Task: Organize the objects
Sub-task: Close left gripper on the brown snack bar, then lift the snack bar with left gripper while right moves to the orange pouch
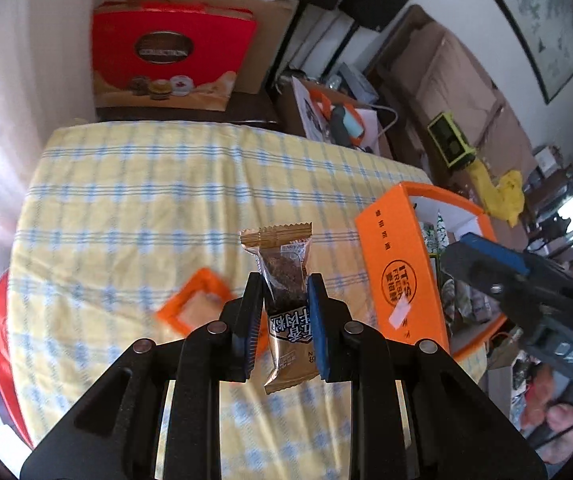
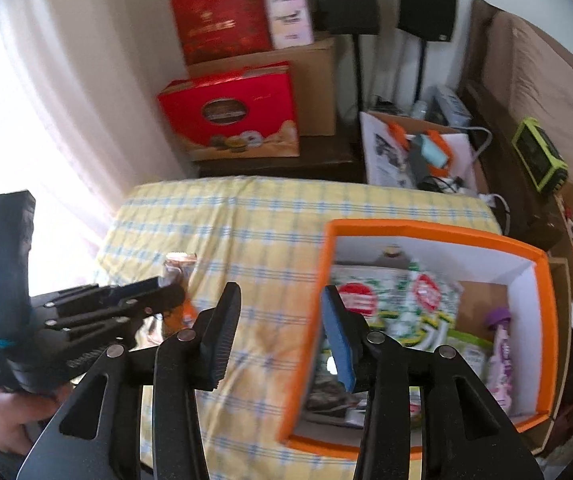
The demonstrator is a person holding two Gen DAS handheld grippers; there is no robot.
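In the left wrist view, our left gripper point(image 1: 284, 312) is clamped on a gold snack bar point(image 1: 286, 304), lifted above the checked table point(image 1: 146, 184). An orange packet point(image 1: 196, 304) lies on the cloth just left of the fingers, and the orange box point(image 1: 402, 280) stands at the table's right edge with our right gripper point(image 1: 498, 276) over it. In the right wrist view, our right gripper point(image 2: 282, 336) has its jaws apart and holds nothing, poised at the left wall of the box point(image 2: 542, 320), which already contains several packets point(image 2: 398, 304). We judge the sorting well along: the bar and the orange packet are not yet boxed.
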